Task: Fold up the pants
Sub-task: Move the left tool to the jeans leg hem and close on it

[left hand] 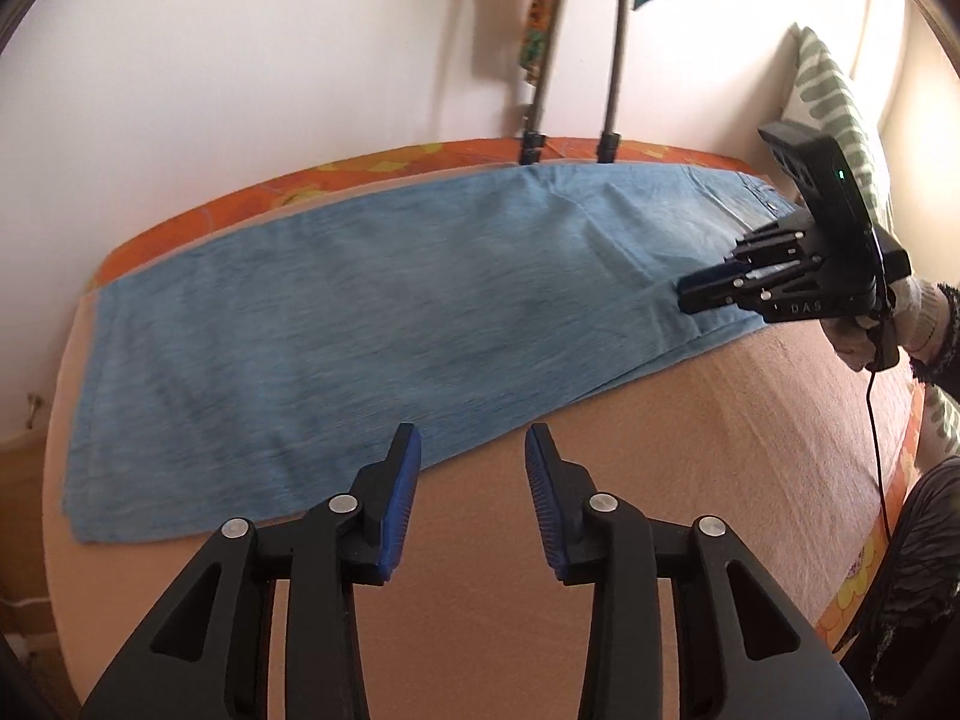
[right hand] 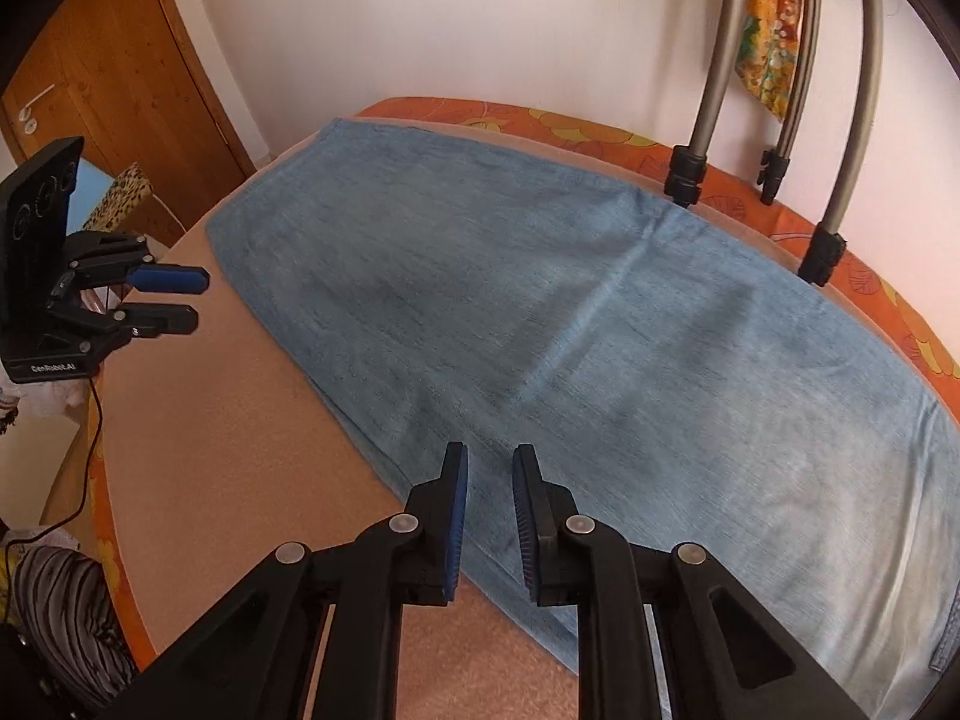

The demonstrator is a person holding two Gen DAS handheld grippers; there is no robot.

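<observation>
Nearest in the left wrist view, the left claw (left hand: 473,450) is hanging wide open over the bed (left hand: 600,510), holding nothing, its tips just at the near edge of the pants (left hand: 360,312). In the right wrist view the right claw (right hand: 491,468) is standing partly open, its jaws narrower than the left's, also holding nothing, with its tips above the near edge of the cloth toward the waist end. The pants are lying flat on the bed's tan cover, already doubled leg on leg into one long blue strip, running from the hem at the far left to the waistband at the right. Beyond them, tripod legs (right hand: 708,90) are planted at the far edge, very close to the cloth. The likely trouble from here: a claw pinching only the top layer, so the lower leg is left behind and the fold goes crooked; or grabbing the tan cover along with the cloth; or snagging the tripod when the end is swung across.
</observation>
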